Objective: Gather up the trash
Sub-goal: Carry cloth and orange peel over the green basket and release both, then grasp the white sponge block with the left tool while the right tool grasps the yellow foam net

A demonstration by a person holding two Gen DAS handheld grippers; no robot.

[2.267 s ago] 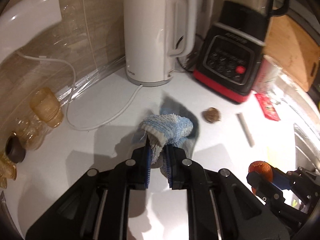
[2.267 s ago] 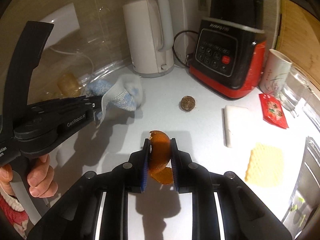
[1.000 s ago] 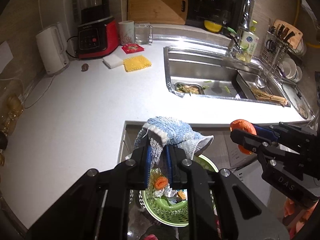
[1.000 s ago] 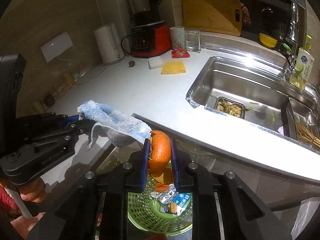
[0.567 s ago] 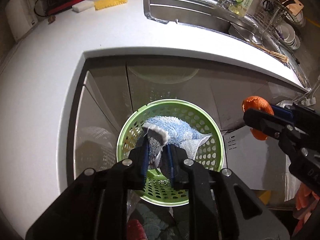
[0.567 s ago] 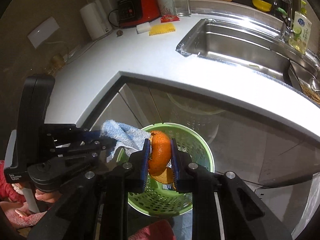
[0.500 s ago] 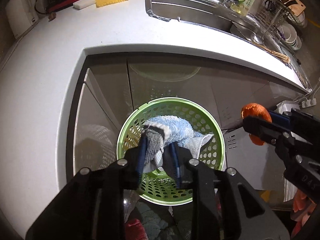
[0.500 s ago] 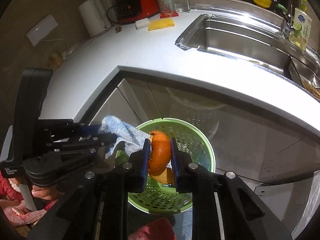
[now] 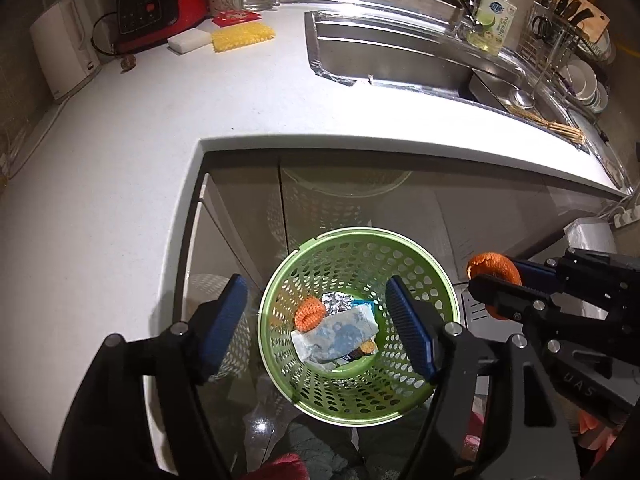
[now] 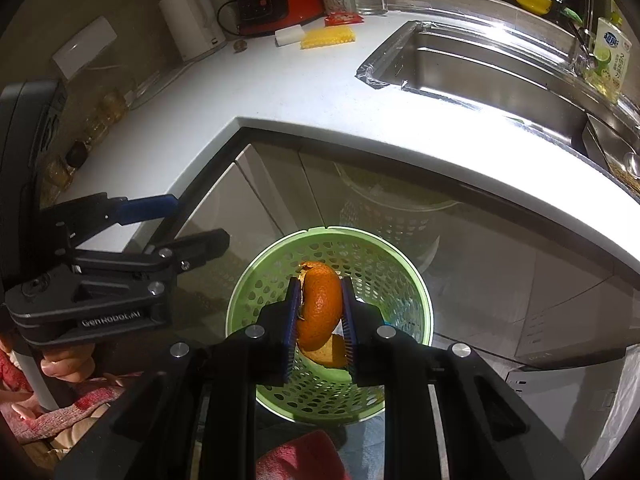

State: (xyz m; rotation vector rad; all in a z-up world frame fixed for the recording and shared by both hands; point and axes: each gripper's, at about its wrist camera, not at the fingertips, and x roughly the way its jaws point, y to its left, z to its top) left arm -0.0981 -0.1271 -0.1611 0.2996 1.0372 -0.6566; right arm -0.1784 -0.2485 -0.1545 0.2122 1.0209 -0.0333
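Note:
A green perforated trash basket stands on the floor below the counter edge; it also shows in the right wrist view. The blue-and-white cloth lies inside it with an orange peel piece, foil and wrappers. My left gripper is open and empty above the basket; in the right wrist view it sits left of the basket. My right gripper is shut on an orange peel directly over the basket; the left wrist view shows the peel at the basket's right.
The white countertop wraps around above the basket, with cabinet doors behind it. A steel sink, kettle, red blender base, sponges and a small brown ball sit on the counter.
My left gripper has opened and the blue cloth has dropped into the basket. The right gripper still holds the peel, now above the basket.

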